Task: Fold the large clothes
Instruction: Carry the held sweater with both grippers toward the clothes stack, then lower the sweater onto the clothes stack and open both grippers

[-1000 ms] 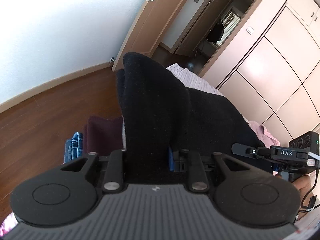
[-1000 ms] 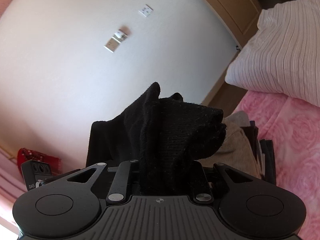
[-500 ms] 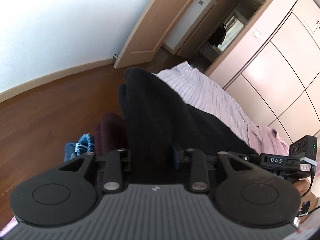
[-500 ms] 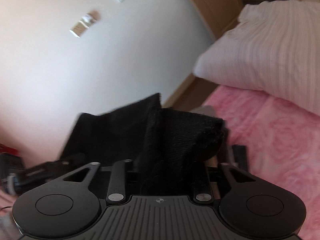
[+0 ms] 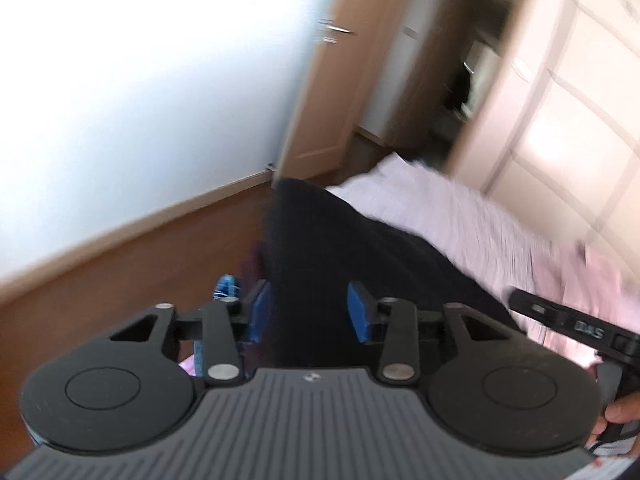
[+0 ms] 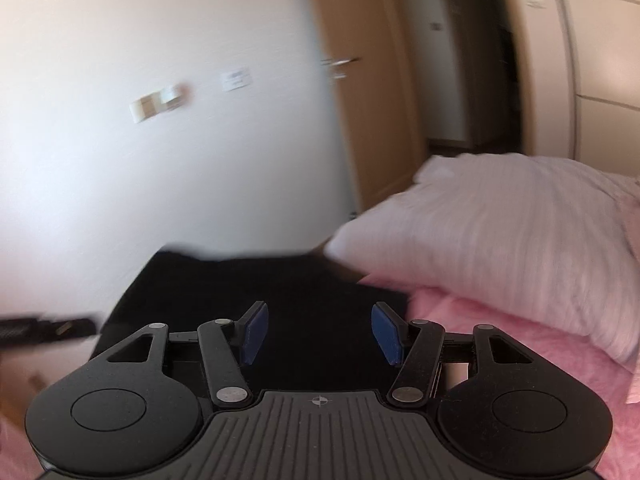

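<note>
The black knitted garment (image 5: pixel 360 248) runs forward from between the blue pads (image 5: pixel 258 312) of my left gripper (image 5: pixel 310 312), whose jaws stand apart with the cloth loose between them. In the right wrist view the same garment (image 6: pixel 260 280) lies spread flat on the bed ahead of my right gripper (image 6: pixel 320 328), which is open with nothing held. The right gripper's black body (image 5: pixel 576 328) and a hand (image 5: pixel 620 404) show at the right of the left wrist view. Both views are motion-blurred.
A striped white pillow (image 6: pixel 500 232) lies on the pink bedspread (image 6: pixel 520 360) to the right of the garment. Beyond it are a wooden door (image 6: pixel 372 80) and a pale wardrobe (image 5: pixel 560 120). Wood floor (image 5: pixel 140 280) and blue clothing (image 5: pixel 228 284) lie to the left.
Both grippers have opened and let go of the black garment, which has dropped from bunched between the fingers to lying flat. Both cameras have swung towards the door.
</note>
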